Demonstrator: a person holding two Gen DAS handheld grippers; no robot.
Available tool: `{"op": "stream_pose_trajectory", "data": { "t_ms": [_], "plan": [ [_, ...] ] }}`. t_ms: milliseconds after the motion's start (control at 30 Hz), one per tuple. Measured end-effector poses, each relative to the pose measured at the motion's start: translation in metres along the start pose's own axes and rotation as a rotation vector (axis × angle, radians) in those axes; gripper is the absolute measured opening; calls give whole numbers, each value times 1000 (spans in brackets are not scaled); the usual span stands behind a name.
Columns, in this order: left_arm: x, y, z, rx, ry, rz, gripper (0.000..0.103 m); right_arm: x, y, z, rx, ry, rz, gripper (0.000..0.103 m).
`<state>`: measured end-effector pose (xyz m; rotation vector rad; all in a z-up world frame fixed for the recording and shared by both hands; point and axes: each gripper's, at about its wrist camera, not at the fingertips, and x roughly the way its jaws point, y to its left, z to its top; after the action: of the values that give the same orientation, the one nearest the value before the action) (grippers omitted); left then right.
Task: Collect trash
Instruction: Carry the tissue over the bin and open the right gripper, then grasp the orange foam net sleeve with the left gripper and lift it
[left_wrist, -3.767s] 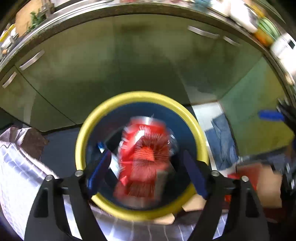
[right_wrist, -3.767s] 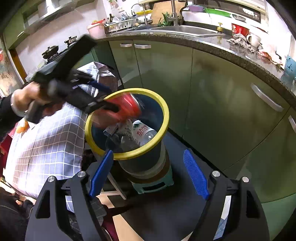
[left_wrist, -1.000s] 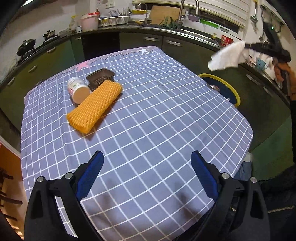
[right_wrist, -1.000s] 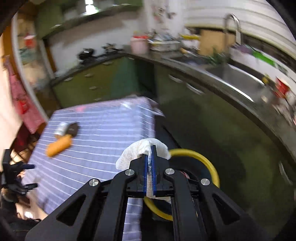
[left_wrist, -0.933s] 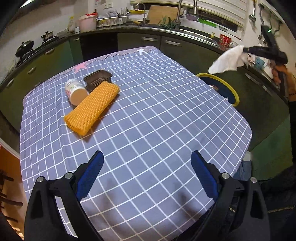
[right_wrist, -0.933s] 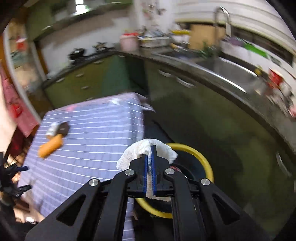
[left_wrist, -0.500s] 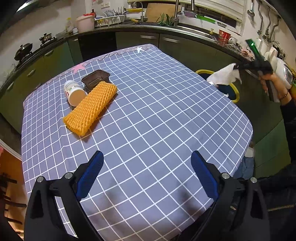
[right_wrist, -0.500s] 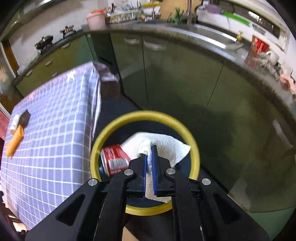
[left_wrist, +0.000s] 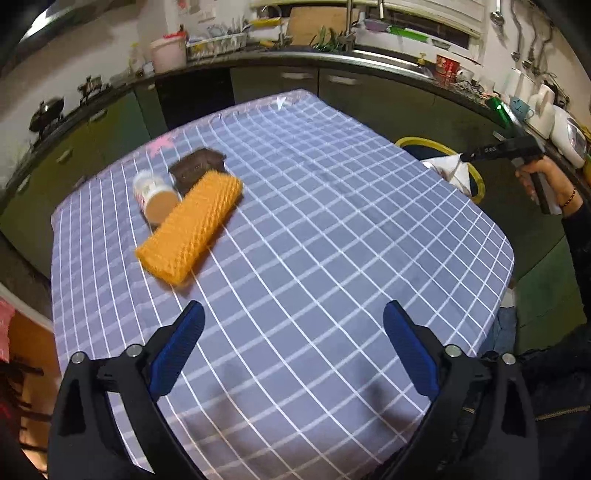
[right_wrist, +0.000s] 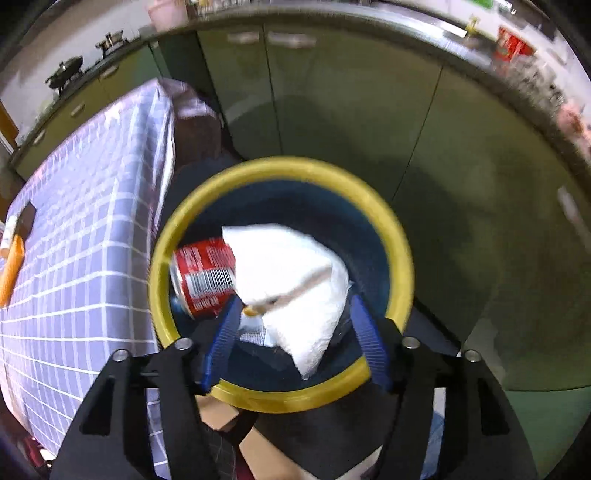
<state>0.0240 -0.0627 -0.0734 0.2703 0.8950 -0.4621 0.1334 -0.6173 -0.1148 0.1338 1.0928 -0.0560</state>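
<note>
A yellow-rimmed blue trash bin (right_wrist: 400, 258) stands beside the table; it also shows in the left wrist view (left_wrist: 424, 142). My right gripper (right_wrist: 295, 325) is open just above the bin. A white paper napkin (right_wrist: 291, 273) is loose between its fingers, over the bin's mouth, beside a red can (right_wrist: 203, 275) inside. My left gripper (left_wrist: 293, 343) is open and empty over the near part of the checked tablecloth (left_wrist: 332, 229). An orange foam net (left_wrist: 190, 227), a small white jar (left_wrist: 153, 194) and a dark brown tray (left_wrist: 197, 168) lie at the table's far left.
Green kitchen cabinets (right_wrist: 351, 110) curve behind the bin under a counter with a sink. The table's edge (right_wrist: 162, 166) hangs next to the bin. The counter holds dishes, cups and a kettle (left_wrist: 543, 110).
My right gripper has opened over the bin and let go of the napkin, which it held shut before. My left gripper has stayed open over the table, shifting slightly.
</note>
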Motion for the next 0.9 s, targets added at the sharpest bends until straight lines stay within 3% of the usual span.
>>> {"op": "stream_pose_trajectory", "data": {
  "t_ms": [133,200,300,600,700,900],
  "plan": [
    [2,4,13,135,-50,-7,95,-31,4,1,-16,-82,-8,70],
    [12,8,22,229,-36,15,95,-40,9,-2,-23,-99,14,70],
    [30,25,38,289,-11,68,95,-43,29,-5,-56,-97,38,70],
    [82,106,72,109,111,-76,95,-44,70,-15,-120,-82,98,72],
    [96,119,68,68,143,-126,95,-44,73,-14,-125,-80,104,73],
    [115,124,65,57,192,-146,95,-39,82,-9,-137,-71,123,74]
  ]
}}
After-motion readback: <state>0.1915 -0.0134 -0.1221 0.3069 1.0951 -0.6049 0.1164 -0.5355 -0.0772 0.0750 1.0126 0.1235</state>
